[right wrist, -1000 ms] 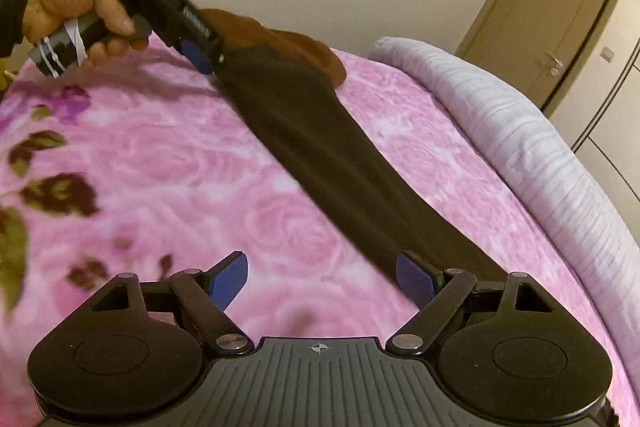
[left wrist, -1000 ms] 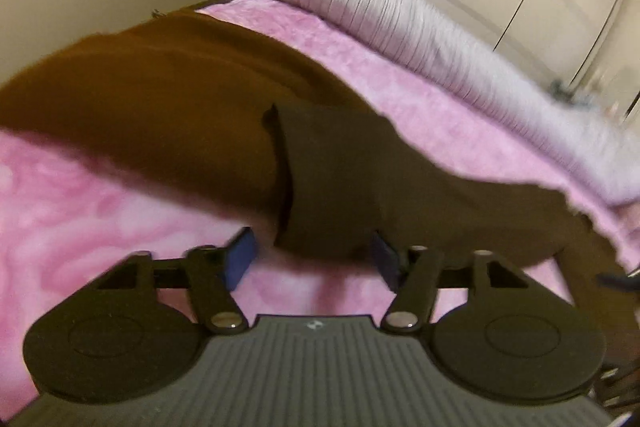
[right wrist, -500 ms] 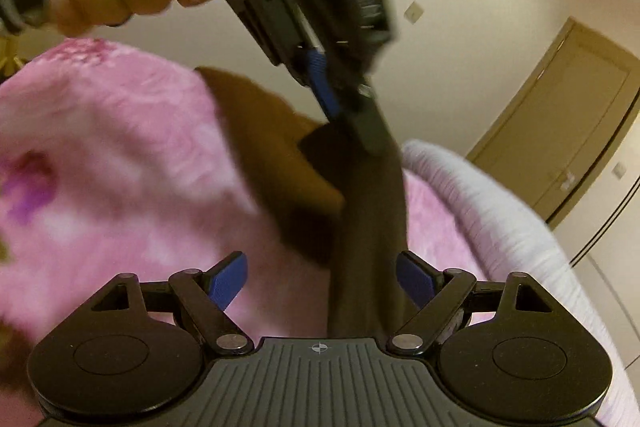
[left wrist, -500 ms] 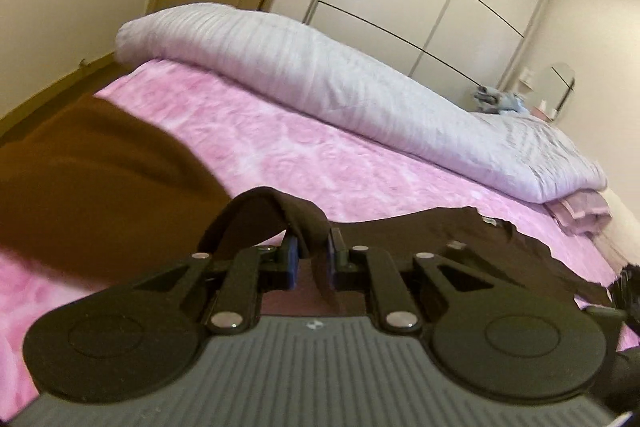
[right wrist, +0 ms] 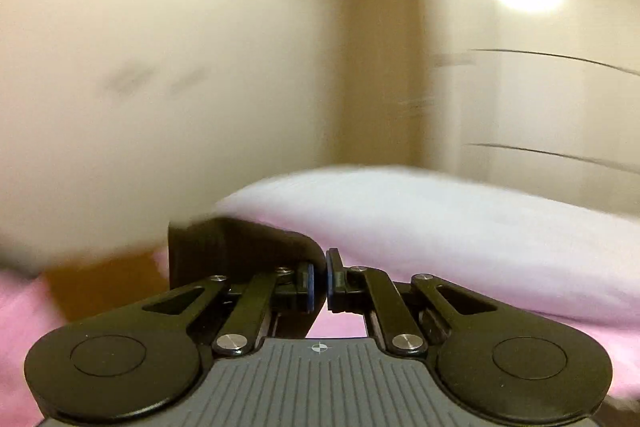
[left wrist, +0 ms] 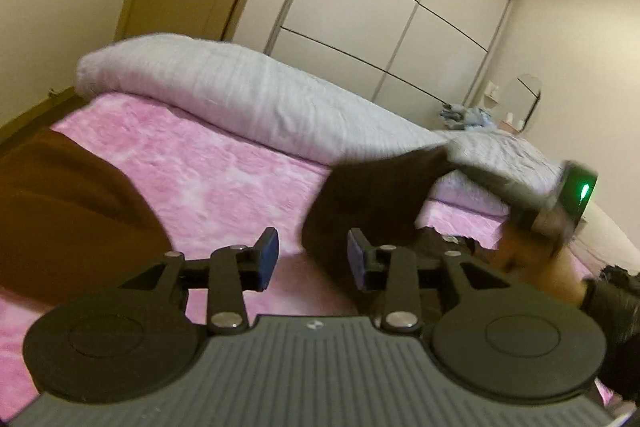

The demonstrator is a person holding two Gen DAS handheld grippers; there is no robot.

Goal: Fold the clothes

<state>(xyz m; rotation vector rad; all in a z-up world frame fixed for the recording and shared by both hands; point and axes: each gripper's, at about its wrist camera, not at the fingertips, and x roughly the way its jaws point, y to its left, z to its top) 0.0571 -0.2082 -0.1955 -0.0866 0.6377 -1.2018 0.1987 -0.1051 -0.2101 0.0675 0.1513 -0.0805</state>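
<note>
Pink bed (left wrist: pixel 224 163); garment (right wrist: pixel 240 247) between right jaws

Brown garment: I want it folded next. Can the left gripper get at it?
Probably yes: the left gripper has just been opening, nothing between its jaws, and the brown garment lies uncovered just left of it.

Open soft pink blanket (left wrist: pixel 224 171) seen straight ahead, room there to pass, rolled-up pale grey quilt (left wrist: pixel 224 95) blocking the far side, big brown cloth (left wrist: pixel 60 211) heaped on the left, lifted dark cloth (left wrist: pixel 372 199) hung on the right
</note>
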